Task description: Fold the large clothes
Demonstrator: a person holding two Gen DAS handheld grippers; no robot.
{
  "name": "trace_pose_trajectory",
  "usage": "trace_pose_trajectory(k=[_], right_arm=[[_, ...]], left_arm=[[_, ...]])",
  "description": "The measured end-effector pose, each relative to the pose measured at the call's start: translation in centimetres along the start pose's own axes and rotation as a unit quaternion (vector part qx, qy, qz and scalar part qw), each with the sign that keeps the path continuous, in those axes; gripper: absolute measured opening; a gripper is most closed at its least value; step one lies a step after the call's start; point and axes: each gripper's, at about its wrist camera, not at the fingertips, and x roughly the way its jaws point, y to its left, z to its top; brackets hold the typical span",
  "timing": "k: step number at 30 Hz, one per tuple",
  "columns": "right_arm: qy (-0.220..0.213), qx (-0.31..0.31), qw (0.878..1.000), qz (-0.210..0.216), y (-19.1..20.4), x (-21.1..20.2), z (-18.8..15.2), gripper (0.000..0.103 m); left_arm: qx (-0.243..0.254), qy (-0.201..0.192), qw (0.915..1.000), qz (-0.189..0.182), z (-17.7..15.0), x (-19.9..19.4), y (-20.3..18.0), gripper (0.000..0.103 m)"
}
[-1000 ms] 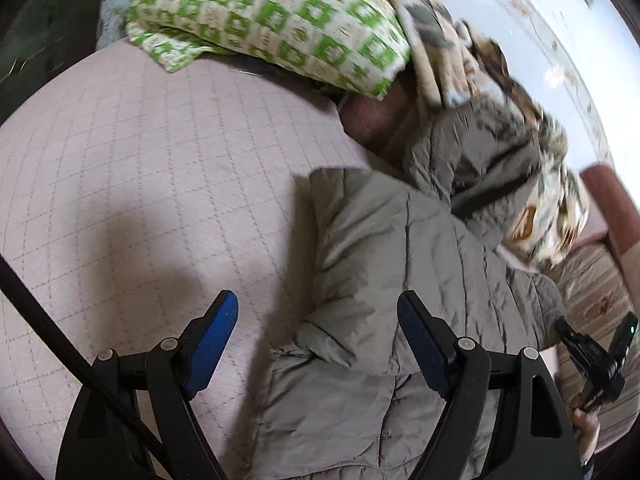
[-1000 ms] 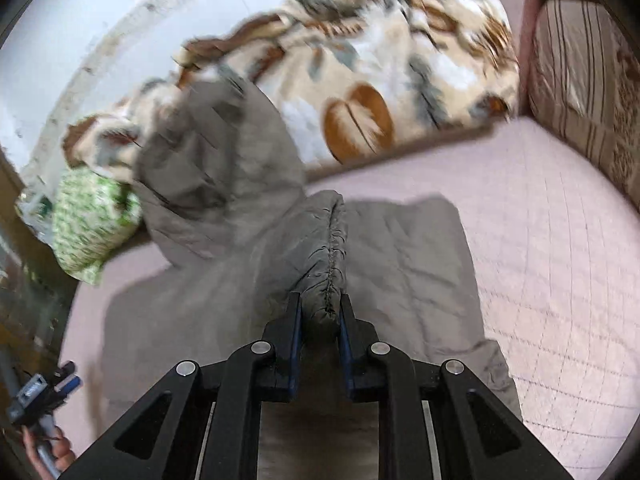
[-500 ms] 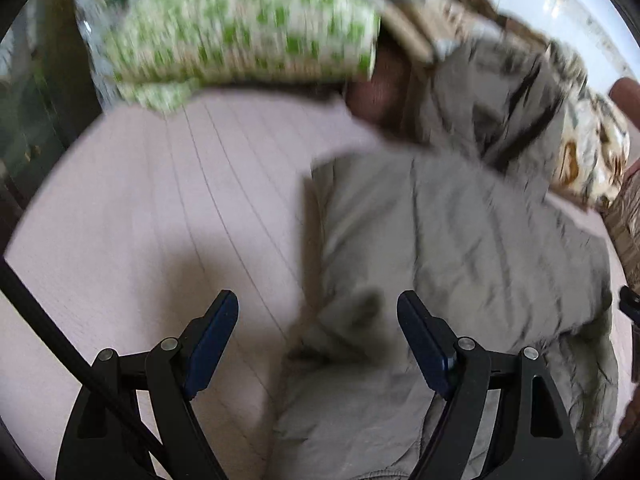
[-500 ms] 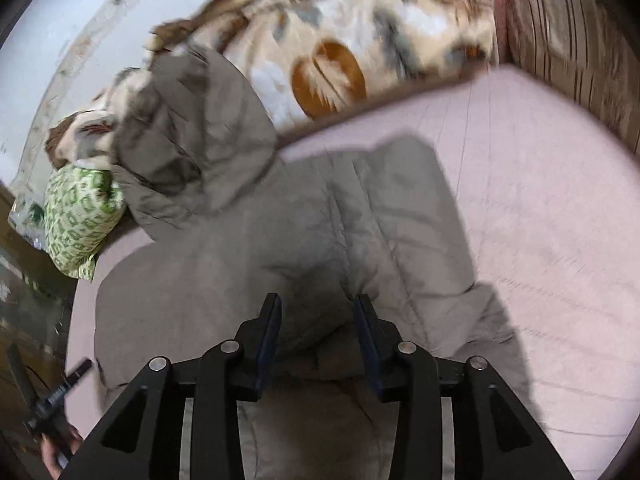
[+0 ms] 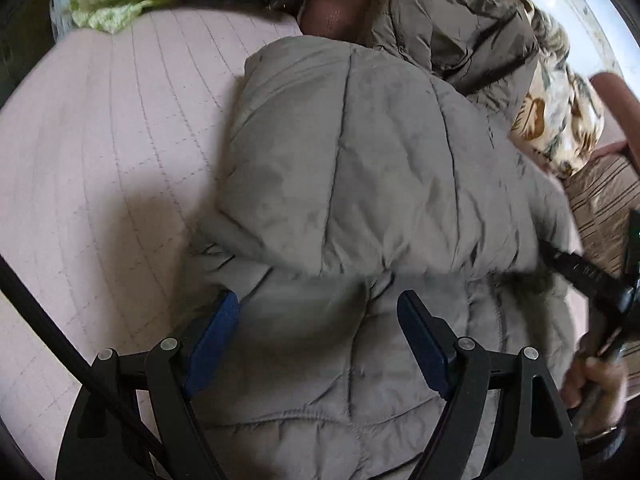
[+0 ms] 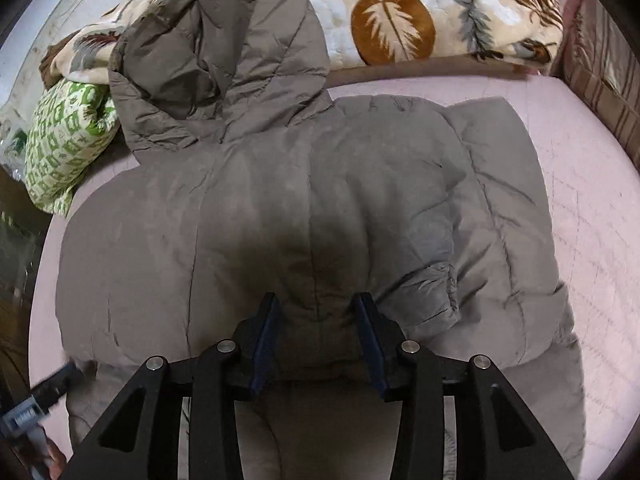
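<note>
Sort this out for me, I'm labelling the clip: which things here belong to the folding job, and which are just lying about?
Part of the job:
grey quilted hooded jacket
left gripper, open
right gripper, open
pink quilted mattress

Just lying about:
green-and-white patterned pillow
cream leaf-print blanket
brown striped cushion

No writing, label, brand or number can be read anywhere here. The green-and-white pillow (image 6: 68,148) carries only blocky printed shapes, too blurred to tell as letters.
</note>
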Motion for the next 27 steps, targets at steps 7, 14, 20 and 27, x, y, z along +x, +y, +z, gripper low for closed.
trace_pose_trajectory(k=[7, 14, 20, 27], right_arm=[[-0.063, -0.016, 0.996, 0.066, 2.5, -8.1, 3.4, 0.044], [-0.139, -0.064, 0.987, 0.046, 6.7, -12.3, 12.0, 0.066], [-0.153, -0.053, 0.987, 0.001, 6.9, -7.5, 20.5, 0.066], [-0.15, -0.07, 0.986, -0.02, 7.3, -2.6, 26.5, 0.066]], left_arm=[[0.0, -0.108, 0.9892, -0.099, -1.2, -10.3, -3.2, 0.081], [-0.108, -0.207, 0.9293, -0.286, -1.4, -19.0, -3.8, 0.092], [-0.086, -0.167, 0.9573, -0.22, 0.9, -13.6, -4.4, 0.092], [-0.113, -0.153, 0.9695, -0.155, 3.7, -7.8, -1.2, 0.092]])
